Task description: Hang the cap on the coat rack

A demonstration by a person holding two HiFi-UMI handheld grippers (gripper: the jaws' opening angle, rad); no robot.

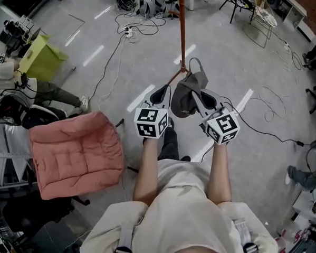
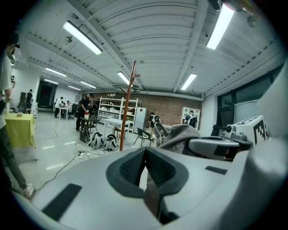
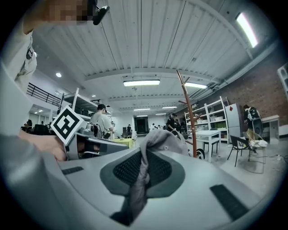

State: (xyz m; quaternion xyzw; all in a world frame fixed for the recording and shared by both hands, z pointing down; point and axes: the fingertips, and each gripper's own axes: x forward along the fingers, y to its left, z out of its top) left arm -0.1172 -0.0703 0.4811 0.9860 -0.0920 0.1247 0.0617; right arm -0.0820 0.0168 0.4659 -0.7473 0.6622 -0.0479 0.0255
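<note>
A grey cap (image 1: 188,92) hangs bunched from my right gripper (image 1: 200,98), which is shut on its fabric. In the right gripper view the cloth (image 3: 164,137) runs down between the dark pads of that gripper (image 3: 143,155). My left gripper (image 1: 160,93) is just left of the cap, its jaws together at the tips and no cloth seen in them (image 2: 145,150). The orange-red coat rack (image 1: 182,27) stands right ahead of both grippers. Its pole (image 2: 128,103) rises with pegs near the top, and in the right gripper view the same pole (image 3: 189,112) shows right of the cap.
A pink cushioned chair (image 1: 75,154) stands at my left. Cables (image 1: 137,29) trail over the floor around the rack's foot. A yellow-green box (image 1: 40,55) and a seated person (image 1: 7,78) are at far left, and black chairs (image 1: 247,5) at top right.
</note>
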